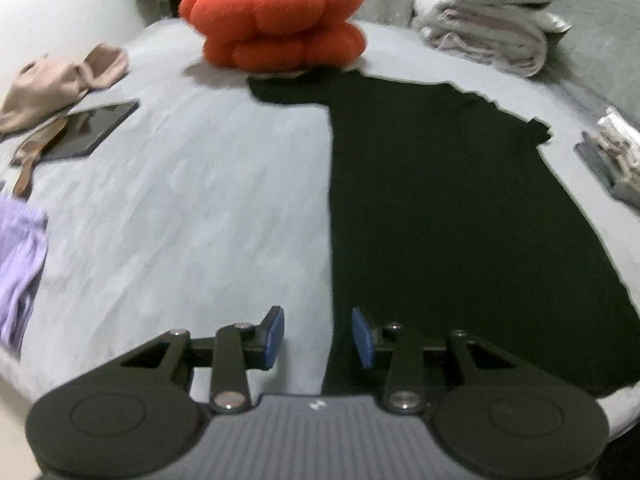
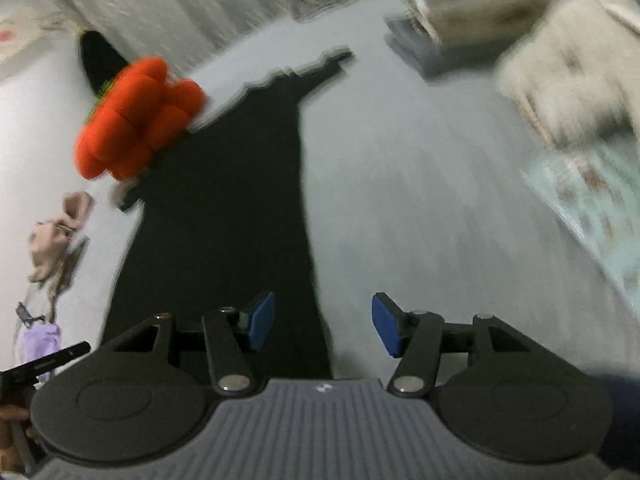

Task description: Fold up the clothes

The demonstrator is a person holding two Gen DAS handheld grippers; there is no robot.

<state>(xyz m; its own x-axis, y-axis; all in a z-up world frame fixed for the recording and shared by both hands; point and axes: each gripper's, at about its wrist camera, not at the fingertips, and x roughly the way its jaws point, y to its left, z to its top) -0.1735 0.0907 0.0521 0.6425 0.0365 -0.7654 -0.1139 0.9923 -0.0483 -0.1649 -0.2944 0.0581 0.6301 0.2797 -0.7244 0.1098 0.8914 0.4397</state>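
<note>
A black garment [image 1: 440,208] lies flat on the grey bed sheet [image 1: 192,216], its far end reaching under an orange pumpkin cushion [image 1: 276,16]. My left gripper [image 1: 318,336] is open and empty, hovering over the garment's near left edge. In the right wrist view the same black garment [image 2: 224,208] runs away from me, with one sleeve pointing to the far right. My right gripper [image 2: 322,324] is open and empty, above the garment's near right edge. This view is blurred.
A tan bra [image 1: 60,84] and a dark tablet [image 1: 96,128] lie at the left, lilac cloth [image 1: 20,264] nearer. Folded piles [image 1: 488,36] sit at the back right and the right edge [image 1: 616,152]. A cream fluffy item [image 2: 568,68] and printed sheet [image 2: 592,200] lie right.
</note>
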